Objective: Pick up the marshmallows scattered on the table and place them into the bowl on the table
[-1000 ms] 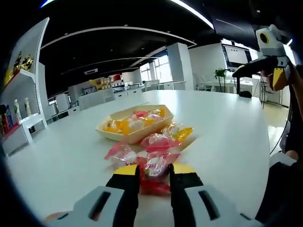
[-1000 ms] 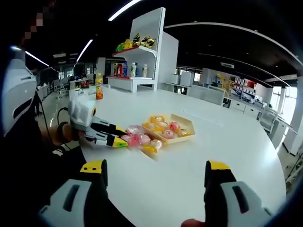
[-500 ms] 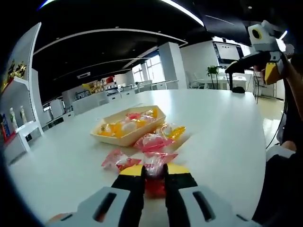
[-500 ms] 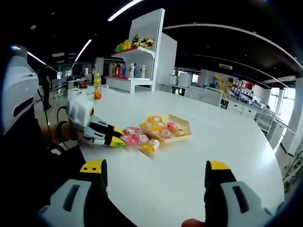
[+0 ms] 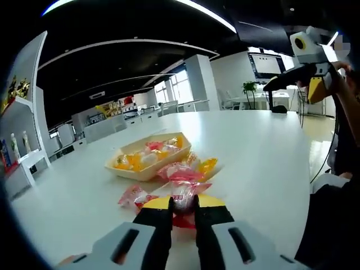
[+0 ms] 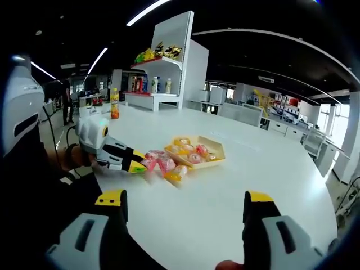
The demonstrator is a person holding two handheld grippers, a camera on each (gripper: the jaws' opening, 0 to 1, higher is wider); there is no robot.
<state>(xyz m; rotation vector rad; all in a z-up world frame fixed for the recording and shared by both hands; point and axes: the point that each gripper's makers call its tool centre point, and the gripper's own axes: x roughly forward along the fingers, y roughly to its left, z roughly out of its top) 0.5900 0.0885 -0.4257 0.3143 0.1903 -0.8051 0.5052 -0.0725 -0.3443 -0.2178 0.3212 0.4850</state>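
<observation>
My left gripper point(image 5: 183, 205) is shut on a pink-wrapped marshmallow point(image 5: 184, 194), held just above the white table point(image 5: 264, 152). Beyond it lie more wrapped marshmallows, pink point(image 5: 177, 172), pink point(image 5: 133, 196) and orange point(image 5: 206, 165). Behind them stands the shallow cream bowl point(image 5: 145, 169) with several wrapped marshmallows inside. In the right gripper view the left gripper point(image 6: 136, 166) shows at the left, with the marshmallow in its tips beside the loose sweets point(image 6: 169, 167) and the bowl point(image 6: 194, 163). My right gripper point(image 6: 184, 205) is open, well above the table, with nothing between its fingers. It also appears high at the right point(image 5: 315, 79) in the left gripper view.
A white shelf unit point(image 6: 169, 62) with bottles and yellow items stands past the table's far side. An orange bottle point(image 6: 115, 106) stands on the table at the left. Desks and chairs fill the office behind. The person's dark clothing point(image 5: 332, 219) lies at the table's near edge.
My left gripper has closed tighter on the pink marshmallow and lifted it slightly off the table, drawing back from the bowl. The right gripper has stayed open and nearly still.
</observation>
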